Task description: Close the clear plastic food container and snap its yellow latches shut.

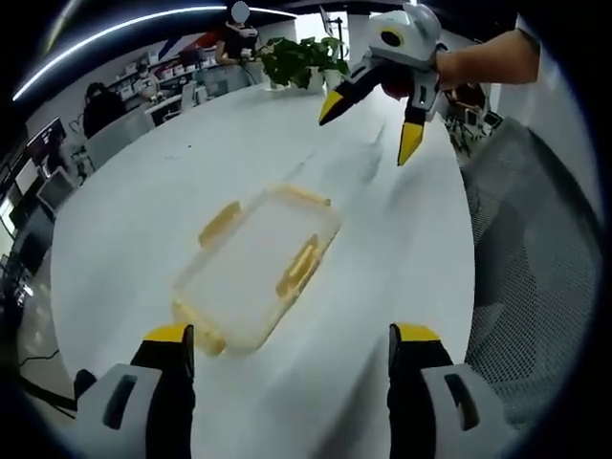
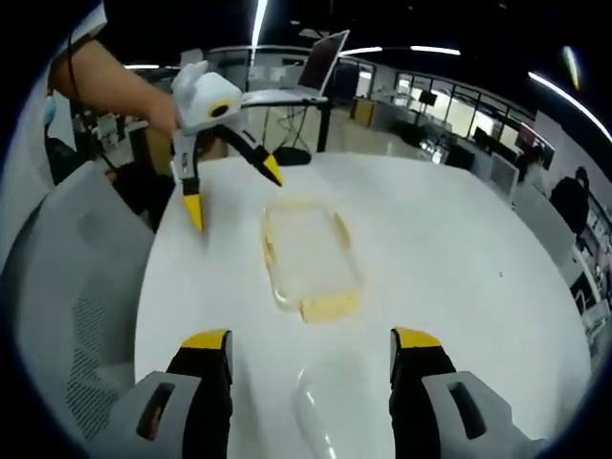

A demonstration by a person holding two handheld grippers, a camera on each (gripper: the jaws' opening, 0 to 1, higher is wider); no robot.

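The left gripper [image 1: 290,349] hangs above the near end of the clear plastic food container [image 1: 258,266], its jaws spread wide with nothing between them; in the right gripper view it comes in from the left, held by a bare forearm [image 2: 105,81] and angled down toward the counter [image 2: 459,258]. The right gripper [image 2: 311,354] is likewise wide and empty, poised over the opposite end of the container, and in the left gripper view it reaches in from the upper right with its yellow tips pointing downward. The container lies flat near the middle of the white counter, apart from both grippers, with its lid seemingly resting on top — whether it is fully seated I cannot tell. The yellow latches [image 1: 298,265] along its sides look flipped outward, not yet snapped. To do this step well, one gripper should steady the box from above while the other presses a latch down against the wall, working opposite sides in turn so the lid stays level. Both hands are held raised, tilted forward — ready to descend. A mesh office chair [image 1: 535,249] stands beside the counter.
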